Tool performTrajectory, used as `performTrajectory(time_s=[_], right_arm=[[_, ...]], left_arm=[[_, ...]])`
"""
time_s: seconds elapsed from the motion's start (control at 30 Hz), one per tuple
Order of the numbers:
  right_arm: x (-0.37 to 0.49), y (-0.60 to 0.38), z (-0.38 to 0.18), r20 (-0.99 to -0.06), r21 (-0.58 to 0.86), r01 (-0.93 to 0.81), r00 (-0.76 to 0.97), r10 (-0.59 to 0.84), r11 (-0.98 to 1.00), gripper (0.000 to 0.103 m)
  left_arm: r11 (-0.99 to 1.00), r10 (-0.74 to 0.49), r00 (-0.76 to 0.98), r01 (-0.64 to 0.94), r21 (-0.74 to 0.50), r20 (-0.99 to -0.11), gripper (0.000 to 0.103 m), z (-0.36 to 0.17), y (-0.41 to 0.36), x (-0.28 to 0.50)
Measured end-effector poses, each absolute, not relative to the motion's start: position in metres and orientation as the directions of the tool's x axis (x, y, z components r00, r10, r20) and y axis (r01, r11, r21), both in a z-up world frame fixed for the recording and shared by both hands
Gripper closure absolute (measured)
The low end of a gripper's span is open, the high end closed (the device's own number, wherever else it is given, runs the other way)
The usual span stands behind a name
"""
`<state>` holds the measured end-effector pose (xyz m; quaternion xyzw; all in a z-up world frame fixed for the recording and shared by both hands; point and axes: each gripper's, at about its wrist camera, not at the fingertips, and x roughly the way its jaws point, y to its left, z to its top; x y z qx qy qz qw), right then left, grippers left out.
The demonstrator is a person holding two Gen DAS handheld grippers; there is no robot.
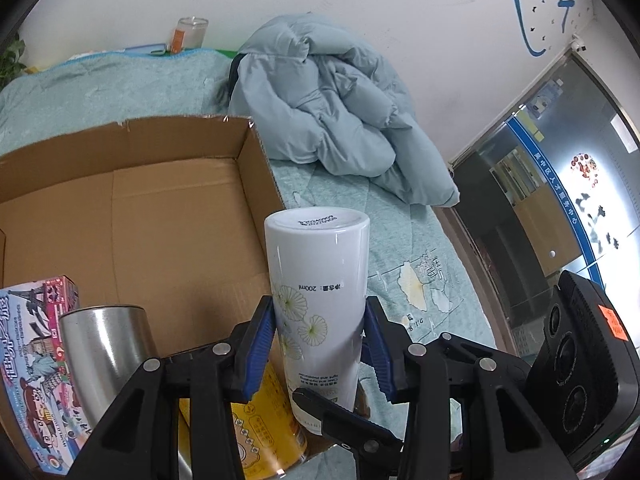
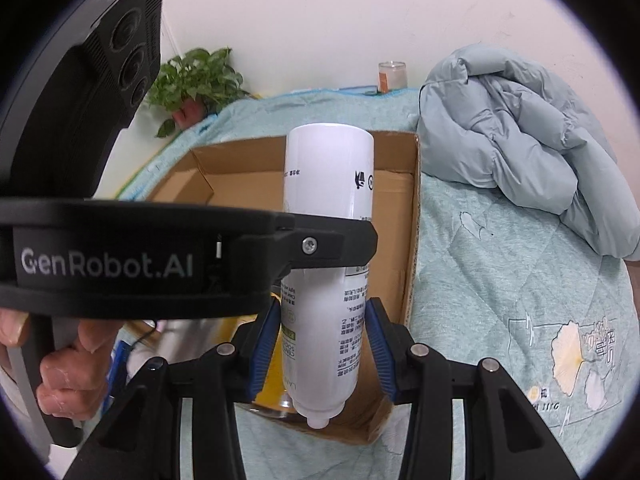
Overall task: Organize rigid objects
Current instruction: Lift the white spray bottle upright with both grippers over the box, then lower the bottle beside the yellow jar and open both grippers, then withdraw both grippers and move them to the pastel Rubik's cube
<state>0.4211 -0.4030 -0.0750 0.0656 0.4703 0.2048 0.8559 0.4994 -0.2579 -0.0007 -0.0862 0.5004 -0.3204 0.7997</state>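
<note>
**Bottle held by both grippers over the box corner**

Bottle first: a tall white plastic cylinder printed with pale yellow flowers (image 1: 318,300) hung upside down, its flat base up and its small nozzle down. The left gripper (image 1: 320,344) had its blue pads pressed against the bottle's flowered sides. The right gripper (image 2: 324,344) was closed on the same bottle lower down, near its shoulder, so both held one object at once. In the right wrist view the left gripper's black body crossed in front of the bottle, with a hand (image 2: 64,364) around its handle.

The double grip likely served to steady a smooth, slippery cylinder.

The bottle hovered over the near right corner of an open brown cardboard box (image 1: 132,208) that sat on a mint-green quilted bedspread (image 2: 500,280). Inside the box lay a shiny steel tumbler (image 1: 106,356), a yellow can (image 1: 256,432) and a colourful printed carton (image 1: 32,364), grouped at the near end. The far half looked bare, so room remained.

A crumpled pale blue puffer jacket (image 1: 340,120) lay beside the box, well clear.
</note>
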Motion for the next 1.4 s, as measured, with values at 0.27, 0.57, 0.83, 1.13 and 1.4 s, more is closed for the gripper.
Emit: performTrajectory(time_s=[0.27, 0.57, 0.83, 1.13, 1.4], right_arm=[[0.428, -0.407, -0.102, -0.839, 0.321, -0.229, 0.381, 0.388, 0.919, 0.061], [0.424, -0.41, -0.122, -0.842, 0.348, -0.194, 0.367, 0.397, 0.917, 0.061], [0.425, -0.414, -0.127, -0.846, 0.347, -0.165, 0.369, 0.384, 0.923, 0.06], [0.39, -0.416, -0.097, -0.766, 0.304, -0.166, 0.543, 0.344, 0.938, 0.016], [0.341, -0.402, -0.092, -0.73, 0.159, -0.125, 0.653, 0.202, 0.979, 0.076]], left_arm=[[0.803, -0.551, 0.248, 0.415, -0.427, -0.797, 0.062, -0.03, -0.277, 0.504], [0.813, -0.529, 0.218, 0.406, -0.417, -0.82, 0.061, -0.042, -0.282, 0.508], [0.835, -0.511, 0.343, 0.417, -0.359, -0.789, 0.061, -0.011, -0.25, 0.491], [0.94, -0.293, 0.667, 0.332, -0.079, -0.685, 0.006, 0.033, -0.178, 0.433], [0.953, -0.249, 0.711, 0.302, -0.035, -0.658, 0.101, 0.043, -0.127, 0.386]])
